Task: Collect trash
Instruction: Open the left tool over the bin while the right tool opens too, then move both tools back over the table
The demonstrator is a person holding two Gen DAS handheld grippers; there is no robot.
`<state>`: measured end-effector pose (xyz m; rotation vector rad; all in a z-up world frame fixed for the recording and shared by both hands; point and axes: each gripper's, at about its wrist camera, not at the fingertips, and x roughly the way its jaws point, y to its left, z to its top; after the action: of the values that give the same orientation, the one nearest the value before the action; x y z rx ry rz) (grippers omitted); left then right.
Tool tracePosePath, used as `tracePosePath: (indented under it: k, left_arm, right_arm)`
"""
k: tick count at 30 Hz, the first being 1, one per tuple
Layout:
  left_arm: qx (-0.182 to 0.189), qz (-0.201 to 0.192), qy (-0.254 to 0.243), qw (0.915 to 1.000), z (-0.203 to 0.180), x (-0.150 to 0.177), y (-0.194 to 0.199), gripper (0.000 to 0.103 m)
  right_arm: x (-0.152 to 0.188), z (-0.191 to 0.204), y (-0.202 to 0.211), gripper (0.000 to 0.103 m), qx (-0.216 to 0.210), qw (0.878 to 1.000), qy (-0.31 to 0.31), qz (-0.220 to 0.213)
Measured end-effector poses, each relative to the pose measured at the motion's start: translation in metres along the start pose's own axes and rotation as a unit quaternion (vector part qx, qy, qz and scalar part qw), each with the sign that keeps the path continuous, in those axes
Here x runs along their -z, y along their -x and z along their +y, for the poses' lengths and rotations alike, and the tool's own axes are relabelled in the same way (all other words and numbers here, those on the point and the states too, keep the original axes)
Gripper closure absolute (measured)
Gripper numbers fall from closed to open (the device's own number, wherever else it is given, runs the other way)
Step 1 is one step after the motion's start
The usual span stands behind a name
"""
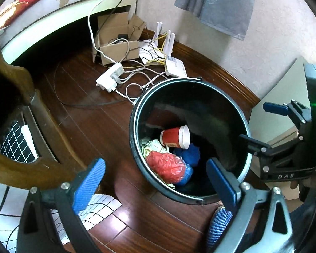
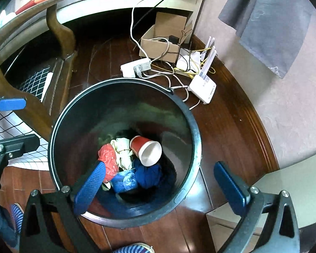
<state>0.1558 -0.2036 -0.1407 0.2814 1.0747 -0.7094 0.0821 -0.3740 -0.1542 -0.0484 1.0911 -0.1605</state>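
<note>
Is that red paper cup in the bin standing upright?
No, the red paper cup lies tipped on its side atop the other trash in the black bin, its white open mouth facing sideways.

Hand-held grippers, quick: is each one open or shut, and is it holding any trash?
Left hand-held gripper: open, holding nothing.
Right hand-held gripper: open, holding nothing, above the trash bin.

Floor (image 1: 78,109) is glossy dark wood, bin (image 2: 191,126) looks like smooth shiny black plastic. In it: a paper cup (image 2: 146,150), crinkly red plastic bag (image 1: 165,165), crumpled blue cloth (image 2: 147,174). My gripper pads (image 1: 88,186) are ribbed blue.
</note>
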Motion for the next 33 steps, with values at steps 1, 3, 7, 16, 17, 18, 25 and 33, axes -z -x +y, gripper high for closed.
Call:
tracePosePath:
  k: [1,3,7,16,17,18,25,33]
  left_arm:
    - [0.000,0.000,0.000,1.0000,0.000,0.001,0.000,0.005]
    - [-0.003,-0.001,-0.001,1.0000,-0.002,0.000,0.001,0.005]
    - [-0.007,-0.007,-0.009,0.9999,-0.007,0.001,0.008,0.005]
    - [-0.020,-0.014,-0.008,0.9997,-0.007,0.006,0.021,0.005]
    - [-0.021,-0.015,-0.008,0.9996,-0.007,0.006,0.023,0.005]
    - [-0.022,-0.017,-0.008,0.9996,-0.008,0.007,0.026,0.005]
    - [-0.034,-0.036,-0.007,0.9987,-0.008,0.010,0.052,0.005]
    - [-0.046,-0.063,0.000,0.9970,-0.002,0.019,0.090,0.005]
  right_arm:
    - [0.000,-0.001,0.001,0.000,-0.001,1.000,-0.001,-0.001]
    - [-0.001,-0.002,0.003,0.000,-0.003,1.000,-0.004,-0.003]
    - [-0.001,-0.006,0.010,0.000,-0.008,1.000,-0.017,-0.012]
    - [0.000,-0.014,0.029,0.000,-0.022,0.998,-0.045,-0.027]
    - [0.000,-0.014,0.032,0.000,-0.023,0.998,-0.045,-0.029]
    - [0.000,-0.014,0.035,0.000,-0.024,0.998,-0.045,-0.032]
    - [0.001,-0.006,0.060,0.000,-0.028,0.997,-0.037,-0.056]
    - [0.004,0.008,0.084,0.000,-0.042,0.996,-0.042,-0.072]
